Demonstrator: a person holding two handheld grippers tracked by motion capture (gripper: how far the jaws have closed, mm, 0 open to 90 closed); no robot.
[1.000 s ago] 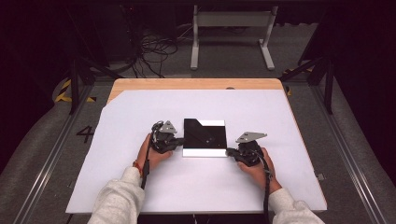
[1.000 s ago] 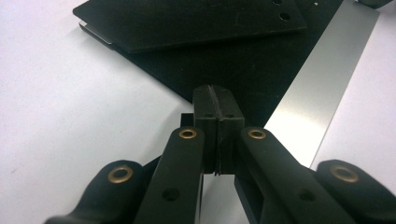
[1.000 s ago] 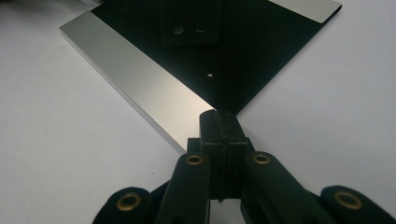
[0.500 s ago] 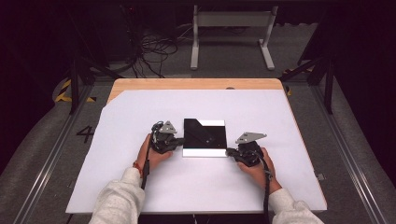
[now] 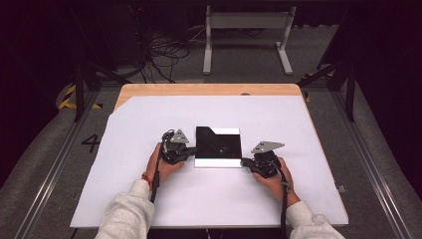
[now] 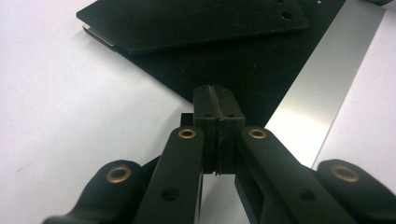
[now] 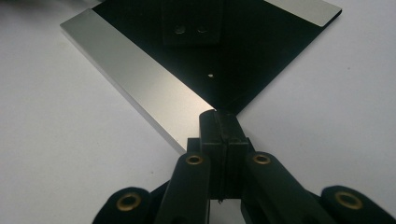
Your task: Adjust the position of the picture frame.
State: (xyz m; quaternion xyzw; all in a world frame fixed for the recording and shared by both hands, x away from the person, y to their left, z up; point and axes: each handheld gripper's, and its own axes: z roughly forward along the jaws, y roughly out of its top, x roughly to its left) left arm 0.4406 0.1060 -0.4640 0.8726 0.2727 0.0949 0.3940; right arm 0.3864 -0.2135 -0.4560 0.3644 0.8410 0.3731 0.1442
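While both hands rest on a white table [image 5: 124, 164], nothing has shifted since the earlier pictures; a black square sheet [image 5: 219, 144] with a silver strip along its near edge lies flat mid-table, between the two tools; the left gripper [image 5: 186, 153] sits at the sheet's left edge, its jaws pressed fully together at that edge, whether anything is pinched cannot be told; the right gripper [image 5: 247, 162] meets the sheet's near right corner, jaws likewise closed tight at the corner's tip.
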